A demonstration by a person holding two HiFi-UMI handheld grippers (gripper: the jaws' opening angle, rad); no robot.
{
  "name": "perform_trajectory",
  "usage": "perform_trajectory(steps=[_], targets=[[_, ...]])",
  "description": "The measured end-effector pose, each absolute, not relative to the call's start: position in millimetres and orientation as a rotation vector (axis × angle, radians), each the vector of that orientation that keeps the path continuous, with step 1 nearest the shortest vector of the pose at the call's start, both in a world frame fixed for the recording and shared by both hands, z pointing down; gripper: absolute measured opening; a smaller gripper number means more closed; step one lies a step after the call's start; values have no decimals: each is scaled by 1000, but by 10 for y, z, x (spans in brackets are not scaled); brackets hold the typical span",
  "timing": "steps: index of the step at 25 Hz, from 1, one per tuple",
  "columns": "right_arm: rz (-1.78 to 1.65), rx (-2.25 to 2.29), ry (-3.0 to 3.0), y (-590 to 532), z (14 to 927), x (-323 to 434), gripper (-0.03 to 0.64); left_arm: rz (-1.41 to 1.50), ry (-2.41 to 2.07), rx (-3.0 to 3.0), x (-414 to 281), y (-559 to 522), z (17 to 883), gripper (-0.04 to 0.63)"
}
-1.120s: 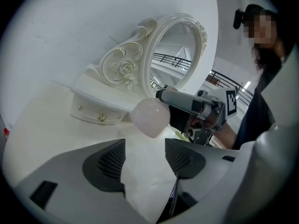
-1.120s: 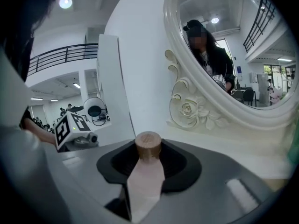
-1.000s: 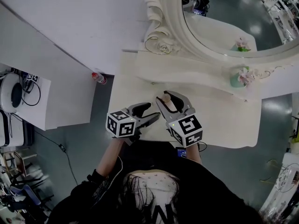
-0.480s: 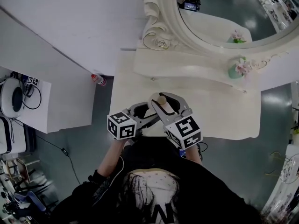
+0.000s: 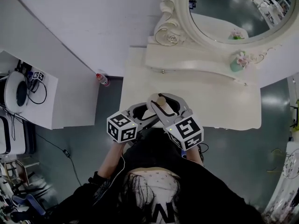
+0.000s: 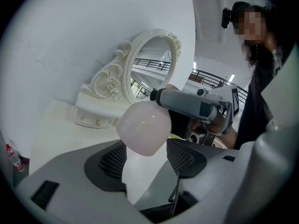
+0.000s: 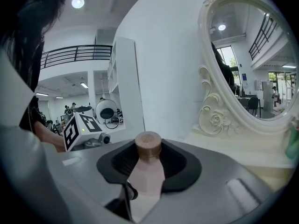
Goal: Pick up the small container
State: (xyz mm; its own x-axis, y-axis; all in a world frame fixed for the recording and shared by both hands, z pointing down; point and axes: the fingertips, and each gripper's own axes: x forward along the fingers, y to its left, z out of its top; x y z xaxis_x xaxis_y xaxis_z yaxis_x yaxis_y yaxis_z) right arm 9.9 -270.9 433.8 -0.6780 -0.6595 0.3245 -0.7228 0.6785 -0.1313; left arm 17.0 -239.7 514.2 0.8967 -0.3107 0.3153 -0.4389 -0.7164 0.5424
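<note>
Above white dresser table [image 5: 224,101], my right gripper [image 7: 148,167] clamps upright pink brown-capped container [image 7: 148,148]; left gripper [image 6: 145,160] clamps pale round-topped bottle [image 6: 142,125] just beside it.

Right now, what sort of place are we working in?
Probably a mock dressing corner inside a big lab hall: an ornate mirror, a white vanity table with a flower vase, and a railed gallery beyond.

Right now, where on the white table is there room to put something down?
The tabletop right of the right gripper, between the drawer shelf and front edge, is bare. Crowded: front left, by the left gripper.
</note>
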Motion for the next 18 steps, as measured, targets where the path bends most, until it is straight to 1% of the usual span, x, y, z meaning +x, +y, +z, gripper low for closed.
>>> perform_trajectory(steps=[12,18], targets=[[345,1155,-2631,-1811,4225,-657,144,273,-515,2452,-591,-1516,5033,270],[346,1180,-2592,-1345,4243,-837,144,243,-472,2445,-753,-1038,5043,270]])
